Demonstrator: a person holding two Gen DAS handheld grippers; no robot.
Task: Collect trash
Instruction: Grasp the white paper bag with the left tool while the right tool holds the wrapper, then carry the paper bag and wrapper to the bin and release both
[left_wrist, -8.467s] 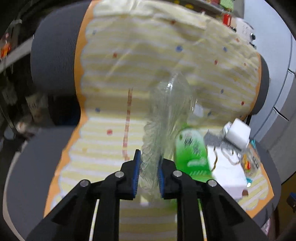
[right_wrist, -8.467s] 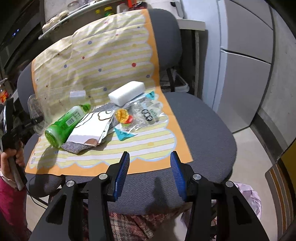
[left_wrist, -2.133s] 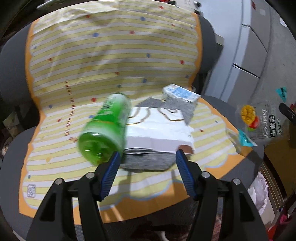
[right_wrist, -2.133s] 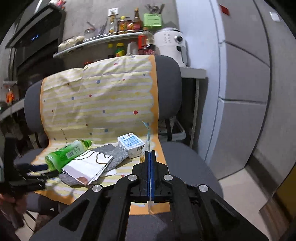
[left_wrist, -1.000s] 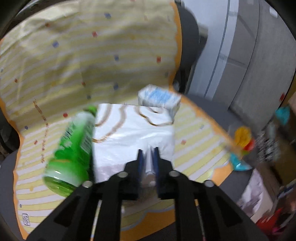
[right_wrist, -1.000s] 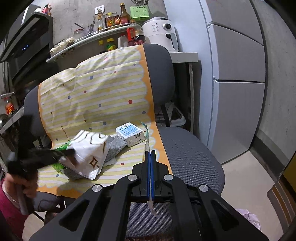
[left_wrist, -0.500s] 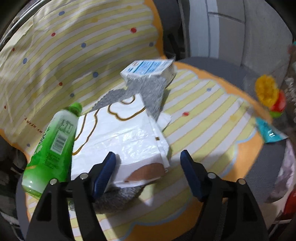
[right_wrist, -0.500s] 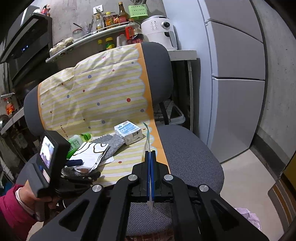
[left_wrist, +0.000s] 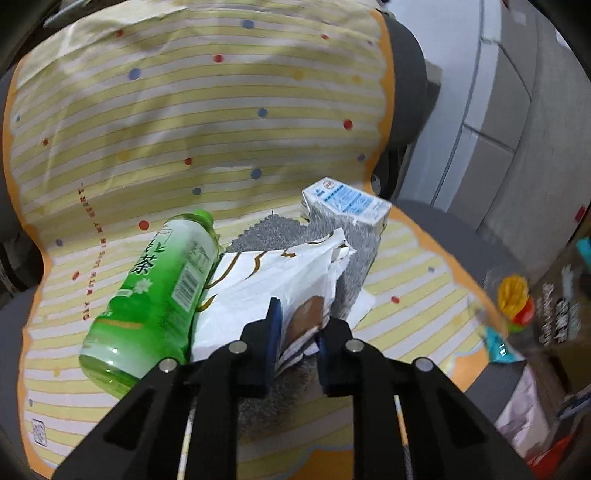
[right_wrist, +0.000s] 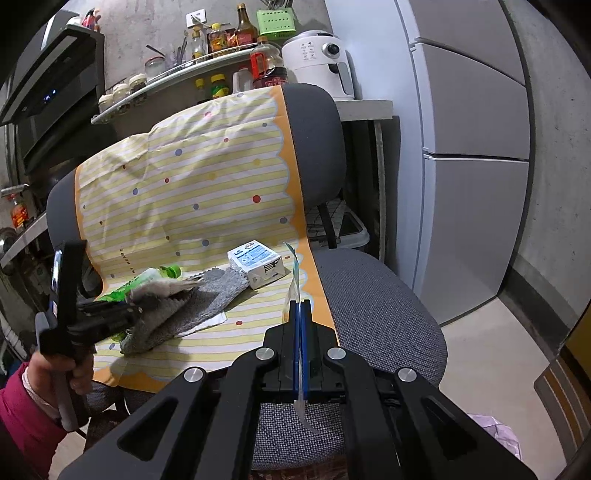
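The right gripper (right_wrist: 300, 325) pinched a thin clear plastic wrapper (right_wrist: 294, 280) edge-on. The left gripper (left_wrist: 298, 325) clasped a crinkled white paper bag (left_wrist: 273, 280) lying on a nubby grey cloth (left_wrist: 354, 251) atop the striped yellow mat (left_wrist: 184, 129). Left lay a smooth green plastic bottle (left_wrist: 155, 295); farther right, a blue-white carton (left_wrist: 345, 203).

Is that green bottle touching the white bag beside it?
Touching. In the left wrist view the green bottle lies flush against the white bag, with no gap along its side.
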